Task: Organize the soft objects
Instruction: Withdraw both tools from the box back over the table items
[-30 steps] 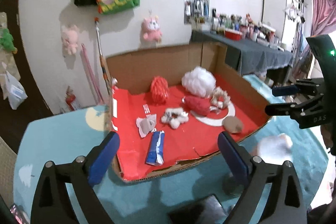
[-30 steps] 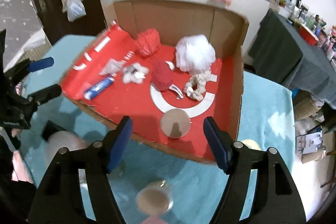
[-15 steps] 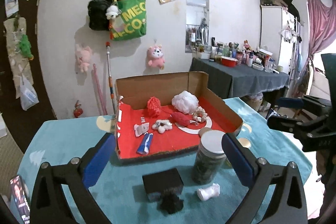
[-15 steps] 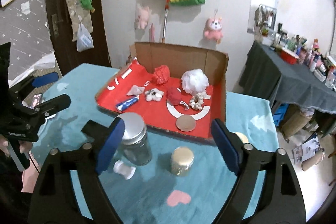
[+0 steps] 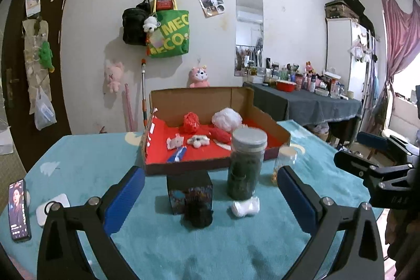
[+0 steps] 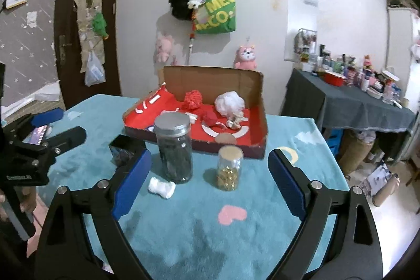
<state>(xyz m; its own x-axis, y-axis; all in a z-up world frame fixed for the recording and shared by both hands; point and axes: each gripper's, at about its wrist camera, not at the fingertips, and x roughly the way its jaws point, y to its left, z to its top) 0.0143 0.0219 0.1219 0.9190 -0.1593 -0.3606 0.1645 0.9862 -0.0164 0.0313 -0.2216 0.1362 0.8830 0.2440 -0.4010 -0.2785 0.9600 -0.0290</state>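
My left tongs (image 5: pixel 210 194) stand wide apart and empty at the bottom of the left view; my right tongs (image 6: pixel 210 181) are just as wide and hold nothing.

Nearest on the teal tabletop (image 6: pixel 236 240), the white wad (image 6: pixel 161 187) lies in the lower centre-left of the right view, just inside my right tongs' left finger. In the left view the same wad (image 5: pixel 246 209) sits right of centre between my fingers, its long axis running roughly left to right across the frame. Both tongs have it ahead of them; I judge the right pair slightly nearer, so the grab would go to that side, closing across the short width. Beside it in the left view a dark lump (image 5: pixel 198 214) rests in front of a black cube (image 5: pixel 189 189); whether that lump is soft I can't say, the view is too dim.

Just behind the wad stands the tall jar (image 6: pixel 173 147), close enough to be knocked, and the small jar (image 6: pixel 229 167) to its right.

Farther back the box (image 6: pixel 260 127) already holds a red bundle (image 6: pixel 193 100), a white puff (image 6: pixel 229 102) and smaller soft bits on its red floor.
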